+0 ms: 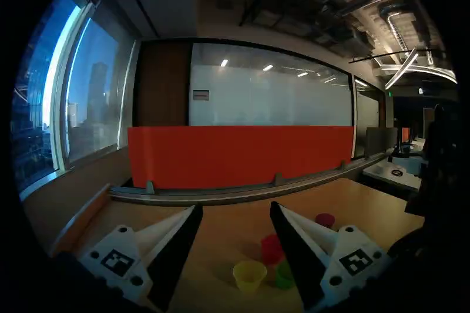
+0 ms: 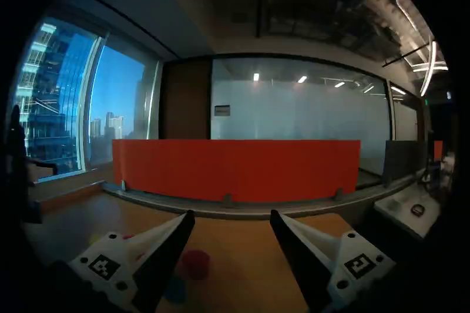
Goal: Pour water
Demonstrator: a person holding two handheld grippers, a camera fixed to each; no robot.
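Approach stage: left hand-held gripper (image 1: pixel 235 206) and right hand-held gripper (image 2: pixel 231 212) hover with fingers apart, empty. A yellow cup (image 1: pixel 249 275) and red cup (image 1: pixel 271 248) stand on the tabletop (image 1: pixel 229 231) below the left one. Next, descend and clamp one.

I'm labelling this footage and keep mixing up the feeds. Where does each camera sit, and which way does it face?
Left gripper view: rides on the left tool, looking forward across a wooden desk, over a yellow cup and others, toward an orange partition; its own open fingers show below.
Right gripper view: rides on the right tool, facing the same partition; a red cup sits ahead, its own open fingers below.
Shared: desk, partition, windows at left.
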